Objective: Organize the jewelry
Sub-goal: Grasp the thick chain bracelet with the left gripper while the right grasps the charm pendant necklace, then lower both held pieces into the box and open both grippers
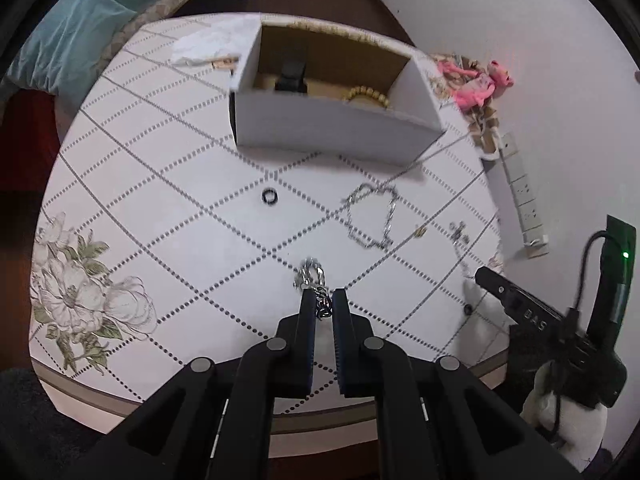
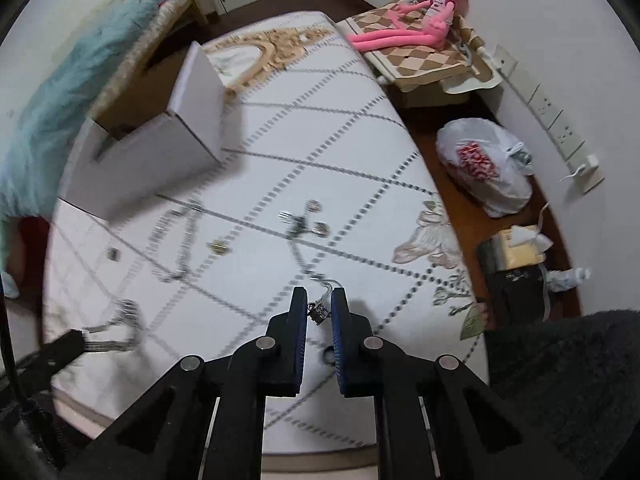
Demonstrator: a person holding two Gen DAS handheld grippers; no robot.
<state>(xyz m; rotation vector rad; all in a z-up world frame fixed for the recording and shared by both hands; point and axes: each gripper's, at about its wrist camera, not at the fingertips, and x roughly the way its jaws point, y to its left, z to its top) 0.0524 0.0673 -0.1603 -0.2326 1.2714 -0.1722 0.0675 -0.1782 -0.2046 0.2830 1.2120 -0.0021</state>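
My left gripper (image 1: 320, 300) is shut on a silver chain bracelet (image 1: 310, 276), lifted a little above the white patterned table (image 1: 160, 208). The open white box (image 1: 332, 132) stands behind, with a beaded bracelet (image 1: 368, 94) inside. A black ring (image 1: 269, 196), a silver chain (image 1: 372, 216) and a small gold ring (image 1: 419, 232) lie loose between. My right gripper (image 2: 319, 300) is shut on the end of a thin pendant necklace (image 2: 318, 312), whose charms (image 2: 298, 228) lie further out. At the lower left of the right wrist view, the left gripper (image 2: 76, 340) holds its bracelet (image 2: 120, 320).
A pink plush toy (image 2: 412, 20) lies on a low checked stand to the right. On the floor are a plastic bag (image 2: 484, 168) and a dark bin (image 2: 516, 280). A power strip (image 1: 520, 196) runs along the wall. A teal pillow (image 1: 88, 20) lies far left.
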